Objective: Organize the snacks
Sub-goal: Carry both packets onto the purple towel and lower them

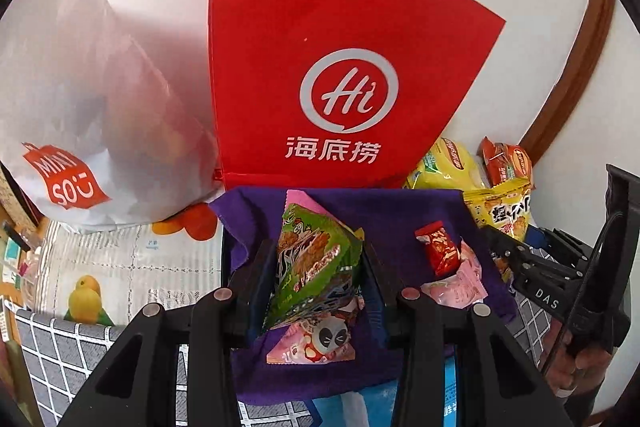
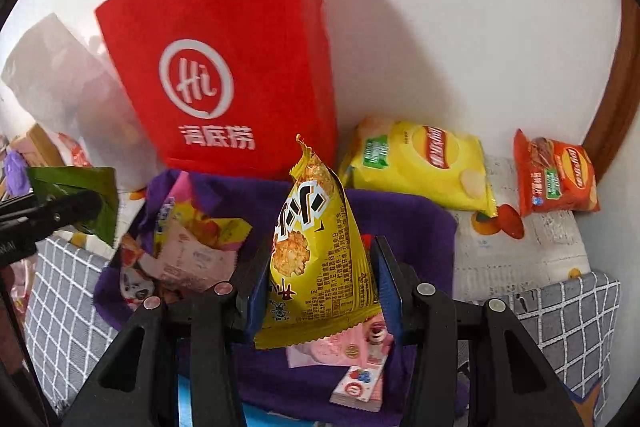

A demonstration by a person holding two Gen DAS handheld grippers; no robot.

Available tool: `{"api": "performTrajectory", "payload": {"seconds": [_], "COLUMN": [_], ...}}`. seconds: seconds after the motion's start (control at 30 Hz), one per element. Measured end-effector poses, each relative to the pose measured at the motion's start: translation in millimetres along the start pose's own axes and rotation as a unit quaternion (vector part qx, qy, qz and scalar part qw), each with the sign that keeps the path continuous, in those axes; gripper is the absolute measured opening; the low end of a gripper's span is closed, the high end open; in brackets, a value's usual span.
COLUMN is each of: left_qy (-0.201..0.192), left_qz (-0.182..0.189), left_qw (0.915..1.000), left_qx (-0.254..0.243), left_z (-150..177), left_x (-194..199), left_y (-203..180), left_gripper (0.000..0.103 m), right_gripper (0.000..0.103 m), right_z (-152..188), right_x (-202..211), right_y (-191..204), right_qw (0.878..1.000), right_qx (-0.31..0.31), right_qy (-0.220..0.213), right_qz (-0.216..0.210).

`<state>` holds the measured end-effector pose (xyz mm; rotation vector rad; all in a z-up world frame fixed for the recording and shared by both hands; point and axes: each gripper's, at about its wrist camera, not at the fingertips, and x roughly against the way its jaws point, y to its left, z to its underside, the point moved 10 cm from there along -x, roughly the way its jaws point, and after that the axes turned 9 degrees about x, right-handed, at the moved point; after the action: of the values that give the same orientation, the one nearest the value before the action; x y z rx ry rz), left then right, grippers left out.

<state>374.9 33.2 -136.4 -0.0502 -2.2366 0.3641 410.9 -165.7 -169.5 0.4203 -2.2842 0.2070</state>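
Note:
My left gripper (image 1: 318, 267) is shut on a green snack packet (image 1: 310, 267), held above a purple cloth (image 1: 384, 211) with small pink and red snacks on it. My right gripper (image 2: 318, 275) is shut on a yellow snack packet (image 2: 316, 259), also over the purple cloth (image 2: 412, 223). The right gripper (image 1: 508, 259) with its yellow packet (image 1: 502, 211) shows at the right of the left wrist view. The left gripper (image 2: 80, 207) with the green packet (image 2: 86, 187) shows at the left of the right wrist view. A pink packet (image 1: 316, 343) and a small red packet (image 1: 440, 251) lie on the cloth.
A red Hi bag (image 2: 224, 67) stands against the white wall behind the cloth, a white Miniso bag (image 1: 80, 107) to its left. A yellow chip bag (image 2: 420, 163) and an orange chip bag (image 2: 556, 175) lie at the right by a brown frame (image 2: 616, 99). Grey checked fabric (image 2: 568, 323) flanks the cloth.

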Motion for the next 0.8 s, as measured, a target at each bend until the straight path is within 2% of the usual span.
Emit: {"api": "performTrajectory", "payload": {"seconds": [0.33,0.47,0.8], "left_qy": [0.017,0.019,0.015], "left_qz": [0.003,0.01,0.0], "left_qw": [0.9998,0.9997,0.9999], "left_qx": [0.013,0.015,0.006], "left_z": [4.0,5.0,5.0], "left_x": [-7.8,-7.0,-6.0], "left_y": [3.2,1.8,-3.0], "left_gripper": [0.039,0.039,0.039], "right_gripper": [0.047,0.047,0.047], "right_z": [7.9,8.6,8.4], "right_x": [-10.2,-9.9,-8.9], "right_y": [-16.2,-14.5,-5.3], "right_qw": [1.0,1.0,1.0], "right_qx": [-0.014,-0.009,0.007], "right_qy": [0.014,0.016,0.017], "right_qz": [0.005,0.004,0.002]}}
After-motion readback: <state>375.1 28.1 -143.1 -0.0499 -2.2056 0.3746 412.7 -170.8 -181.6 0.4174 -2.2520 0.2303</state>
